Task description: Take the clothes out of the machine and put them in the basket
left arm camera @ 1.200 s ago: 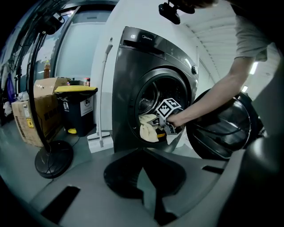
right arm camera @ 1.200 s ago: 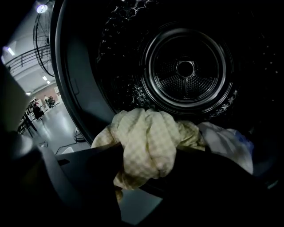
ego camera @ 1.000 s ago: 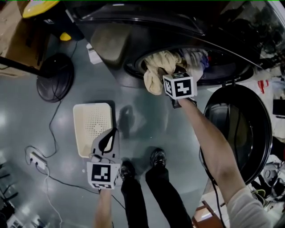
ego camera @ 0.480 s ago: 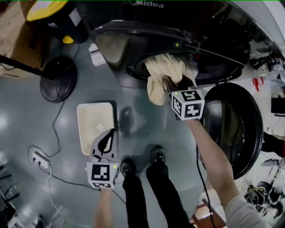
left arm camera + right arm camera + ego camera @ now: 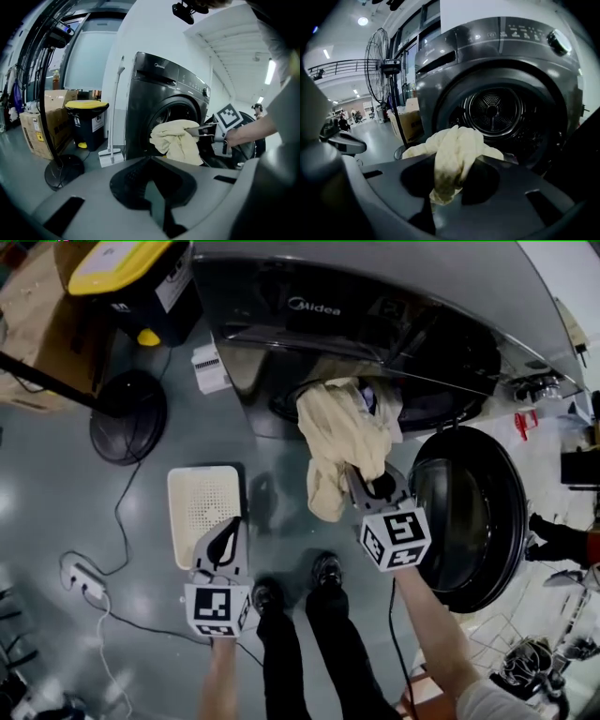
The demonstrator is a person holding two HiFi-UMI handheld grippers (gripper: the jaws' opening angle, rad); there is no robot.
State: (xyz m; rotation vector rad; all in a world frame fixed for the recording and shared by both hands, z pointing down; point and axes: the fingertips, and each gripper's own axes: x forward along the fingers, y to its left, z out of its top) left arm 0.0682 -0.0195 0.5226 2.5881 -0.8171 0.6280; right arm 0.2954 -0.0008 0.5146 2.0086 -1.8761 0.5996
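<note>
**Item 1. L gripper** (image 5: 231, 531): jaws together, nothing in them. Idle, low at the person's left side.

**Item 2. Basket** (image 5: 202, 502): cream, perforated, on the floor just ahead of L gripper's tips. It is well apart from R gripper, down to its left. Looks empty.

**Item 3. Cloth** (image 5: 342, 442): cream; garment or towel, can't tell which.
- Posn: one fold is bunched between R gripper's jaws. The bulk sits just ahead of them, over the drum mouth (image 5: 441, 404), and a long flap hangs below and to their left. Whether it is fully clear of the mouth is n/k.
- Handling (est.): soft, limp, light for its bulk, no shape of its own, not fragile. Wet or dry n/k. The thick weave should give the pads a good bite, so low slip.
- Best hold (est.): a gathered fold several layers thick, near mid-cloth, as now. An edge hold would leave more tail dragging.
- Risk (est.): the flap catching on the door rim, or landing short of the basket.

**Item 4. R gripper** (image 5: 373, 486): nearly closed, pads pinching the cloth fold. Its jaws have just been closing on it. Raised, in front of the machine opening.

**Item 5. Machine** (image 5: 375, 324): dark front-loader, directly ahead of R gripper. Drum back shows past the cloth in the right gripper view.

**Item 6. Door** (image 5: 469, 512): swung open, just right of R gripper.
</note>
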